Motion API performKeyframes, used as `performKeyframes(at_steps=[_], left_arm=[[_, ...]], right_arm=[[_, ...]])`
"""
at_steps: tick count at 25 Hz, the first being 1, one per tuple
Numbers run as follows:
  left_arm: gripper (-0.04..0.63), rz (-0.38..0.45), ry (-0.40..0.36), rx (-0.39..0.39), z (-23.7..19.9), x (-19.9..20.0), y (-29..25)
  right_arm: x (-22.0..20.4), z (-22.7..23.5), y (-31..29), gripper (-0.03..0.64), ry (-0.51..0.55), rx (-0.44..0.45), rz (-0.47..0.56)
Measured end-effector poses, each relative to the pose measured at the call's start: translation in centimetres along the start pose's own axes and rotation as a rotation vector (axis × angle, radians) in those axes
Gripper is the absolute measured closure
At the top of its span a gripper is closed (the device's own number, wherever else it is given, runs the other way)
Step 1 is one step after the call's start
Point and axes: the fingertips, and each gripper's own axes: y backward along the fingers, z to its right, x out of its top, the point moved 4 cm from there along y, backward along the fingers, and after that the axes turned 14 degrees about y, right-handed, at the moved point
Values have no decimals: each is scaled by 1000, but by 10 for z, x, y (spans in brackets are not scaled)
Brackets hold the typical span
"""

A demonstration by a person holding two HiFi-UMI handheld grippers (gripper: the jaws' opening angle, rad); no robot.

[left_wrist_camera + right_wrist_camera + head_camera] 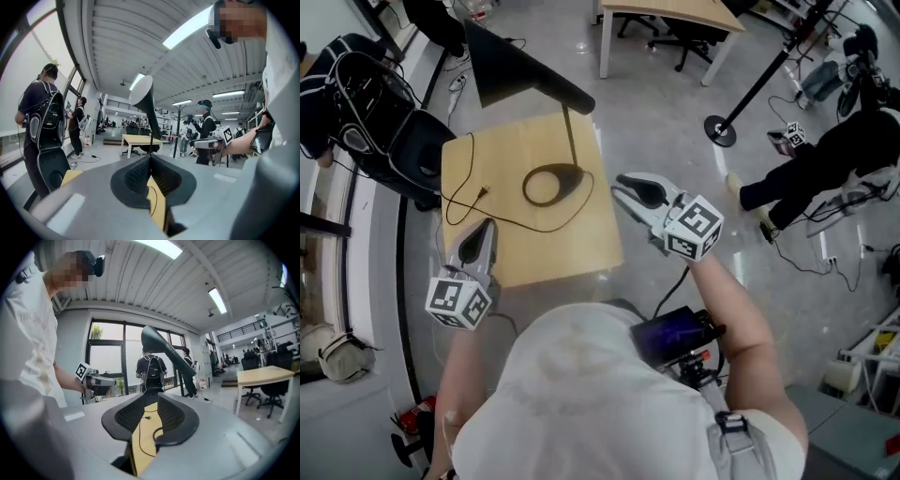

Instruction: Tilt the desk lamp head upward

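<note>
1. Desk lamp (571, 131) standing toward the back of the small wooden table (581, 246), oval base on the tabletop, black lamp head (517, 67) reaching past the far edge.
2. Cable (465, 199) trailing from the base across the tabletop.
3. Left gripper (480, 230) over the table's front left corner, jaws pressed together, nothing between.
4. Right gripper (623, 189) beside the table's right edge, jaws narrowly apart, empty, clear of the lamp.

A glossy grey floor (675, 103) surrounds the small wooden worktop (591, 248). At the far side stands a pale desk (675, 11) with black office chairs (675, 42). Tall windows (105, 366) line one wall, and strip lights (185, 35) run along the ribbed ceiling (117, 47).
</note>
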Motion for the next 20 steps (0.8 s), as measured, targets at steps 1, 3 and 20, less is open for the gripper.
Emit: performKeyframes(at_steps=[1,3,20], left_arm=[[594,-7,5,-13,2,-3,-2],[594,-18,14,-31,7,-8,-3],[594,-87,-5,-136,-5,-61,89]], right_arm=[[-8,-1,7,528,-28,-7,3],[-22,-4,20,568,-70,-33,8],[-38,-149,33,603,-178,-295,-2]])
